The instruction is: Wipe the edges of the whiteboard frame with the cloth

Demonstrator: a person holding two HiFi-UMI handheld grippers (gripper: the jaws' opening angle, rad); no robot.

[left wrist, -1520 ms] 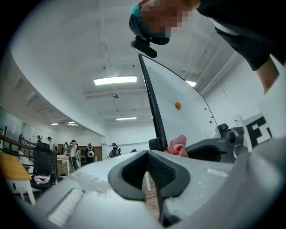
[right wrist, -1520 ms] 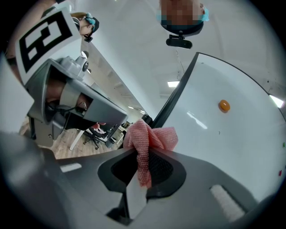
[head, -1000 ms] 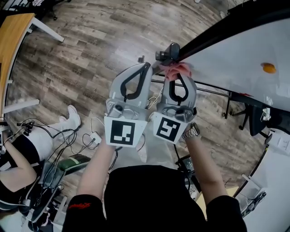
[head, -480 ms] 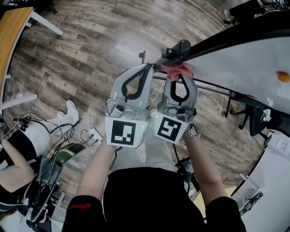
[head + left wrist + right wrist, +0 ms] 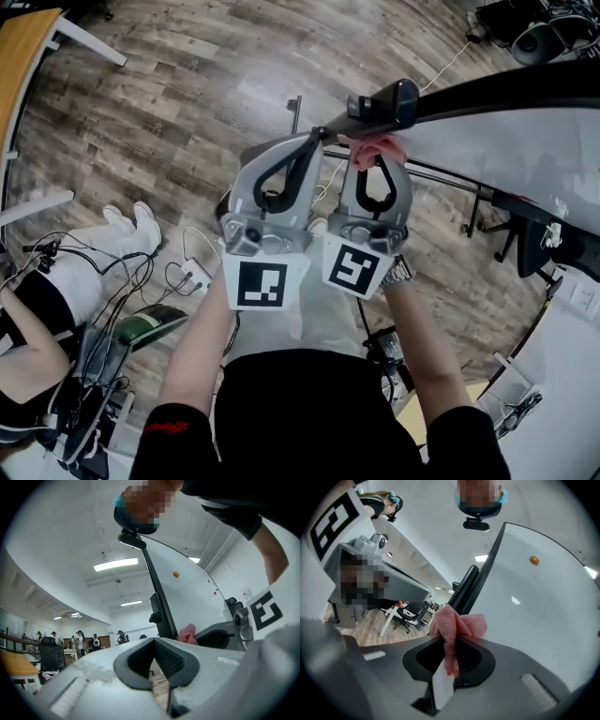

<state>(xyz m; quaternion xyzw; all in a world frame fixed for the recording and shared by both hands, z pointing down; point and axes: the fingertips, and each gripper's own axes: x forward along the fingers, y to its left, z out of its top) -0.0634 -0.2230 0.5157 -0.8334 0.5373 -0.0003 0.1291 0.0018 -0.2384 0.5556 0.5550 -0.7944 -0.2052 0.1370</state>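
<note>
Right tool [image 5: 376, 161]: we have its jaws clamped on the pink cloth [image 5: 373, 146].
Cloth: bunched at the tool tip, against the dark frame [image 5: 487, 92] near its corner.
Left tool [image 5: 313, 141]: our jaws are together, nothing between them, just beside the frame.

"What's the cloth like?"

"The cloth [image 5: 457, 626] is pink with an open weave. It's bunched into a crumpled wad and pinched between the jaws of the right claw [image 5: 376, 164], with one strip hanging down between them."

"And the whiteboard frame?"

"The whiteboard frame [image 5: 506, 86] is a narrow dark edge along a white board, and it runs slantwise. The wad lies against that edge, just beside the frame's black corner piece."
</note>
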